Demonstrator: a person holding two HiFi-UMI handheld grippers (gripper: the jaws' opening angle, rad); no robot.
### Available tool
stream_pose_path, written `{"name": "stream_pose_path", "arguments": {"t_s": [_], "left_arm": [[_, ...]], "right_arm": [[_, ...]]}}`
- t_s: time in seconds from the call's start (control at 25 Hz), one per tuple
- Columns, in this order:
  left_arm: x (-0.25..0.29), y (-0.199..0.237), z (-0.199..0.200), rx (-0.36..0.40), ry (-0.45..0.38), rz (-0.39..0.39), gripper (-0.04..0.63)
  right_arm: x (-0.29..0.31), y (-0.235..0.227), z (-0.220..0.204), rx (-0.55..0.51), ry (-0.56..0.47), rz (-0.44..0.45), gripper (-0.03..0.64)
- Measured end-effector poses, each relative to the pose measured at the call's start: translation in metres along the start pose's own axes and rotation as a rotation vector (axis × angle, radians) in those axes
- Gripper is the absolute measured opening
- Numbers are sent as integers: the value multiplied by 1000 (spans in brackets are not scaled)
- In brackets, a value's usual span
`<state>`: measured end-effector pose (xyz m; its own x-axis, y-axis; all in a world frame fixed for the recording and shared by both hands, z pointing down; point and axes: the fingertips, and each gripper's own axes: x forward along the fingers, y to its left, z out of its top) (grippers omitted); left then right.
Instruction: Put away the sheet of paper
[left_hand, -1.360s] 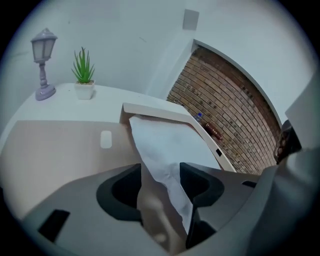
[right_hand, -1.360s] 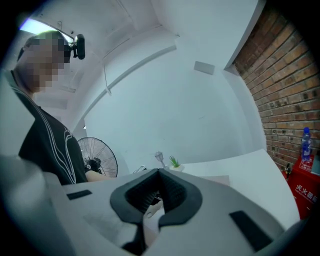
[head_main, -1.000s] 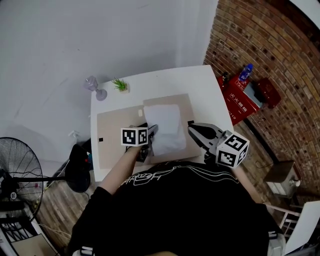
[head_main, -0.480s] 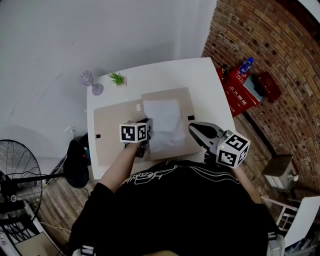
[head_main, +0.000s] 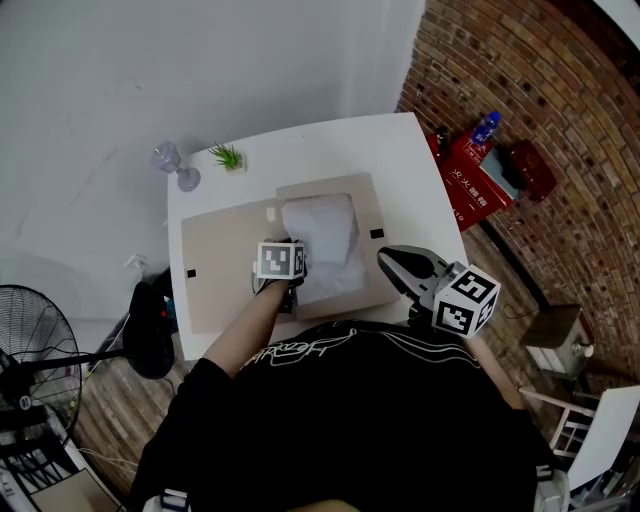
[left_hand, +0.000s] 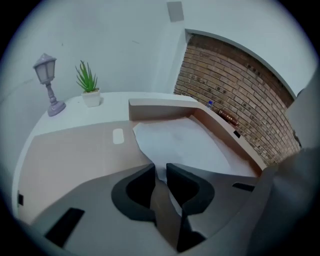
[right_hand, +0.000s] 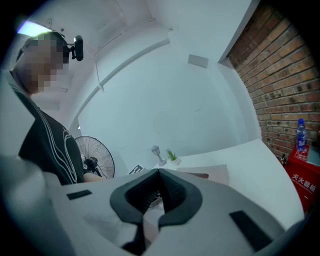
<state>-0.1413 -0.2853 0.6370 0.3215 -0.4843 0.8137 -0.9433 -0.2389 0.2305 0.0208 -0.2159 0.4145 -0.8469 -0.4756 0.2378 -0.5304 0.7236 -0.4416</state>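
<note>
The flat tan cardboard folder (head_main: 222, 262) lies open on the white worktop (head_main: 400, 160). Its left leaf reaches towards the worktop's left edge and is bare but for a small white label (left_hand: 118, 136).

Your left hand-held gripper (left_hand: 160, 168) is tipped steeply down where that leaf meets the folder's walled right half. Its jaws have just clapped nearly together and then eased a touch apart. They now stand a narrow slit apart, and the near-left edge of the white sheet of paper (head_main: 325, 242) runs right into that slit. No pad visibly presses on it, so treat the sheet as not yet gripped.

The sheet lies inside the folder's right half, a little rumpled. Its long axis runs from the worktop's near edge towards the far edge. From your left jaws it stretches ahead and to the right, so you meet it on a long side, at the near end.

Further right, your right hand-held gripper (right_hand: 159, 171) hovers over the folder's near-right corner, aimed roughly level. Its jaws are pressed together on nothing and it is clear of the sheet. Your left hand is the nearer one, and the next move looks to be its job.
</note>
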Motion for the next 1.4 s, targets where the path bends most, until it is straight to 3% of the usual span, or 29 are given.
{"name": "stream_pose_path", "arguments": {"t_s": [0.28, 0.44, 0.56, 0.8, 1.0, 1.12, 1.2, 1.4], "left_arm": [[-8, -7, 4, 236, 19, 144, 258], [-10, -4, 7, 203, 1, 132, 270], [-19, -3, 17, 141, -75, 107, 270], [-56, -16, 37, -8, -244, -74, 262], [-119, -36, 56, -99, -394, -315, 168], [-165, -54, 68, -103, -472, -470, 86], [-190, -65, 74, -86, -508, -543, 67], [-228, -93, 81, -9, -532, -635, 52]], "right_arm": [[1, 5, 0, -6, 5, 18, 3], [2, 5, -1, -3, 6, 24, 3], [2, 5, -1, 1, -1, 32, 3], [-1, 7, 12, -8, -62, 58, 3], [-2, 13, 24, -23, -105, 92, 2], [-1, 15, 33, -14, -127, 119, 2], [0, 18, 39, -12, -142, 143, 2], [3, 30, 52, -53, -167, 193, 2]]}}
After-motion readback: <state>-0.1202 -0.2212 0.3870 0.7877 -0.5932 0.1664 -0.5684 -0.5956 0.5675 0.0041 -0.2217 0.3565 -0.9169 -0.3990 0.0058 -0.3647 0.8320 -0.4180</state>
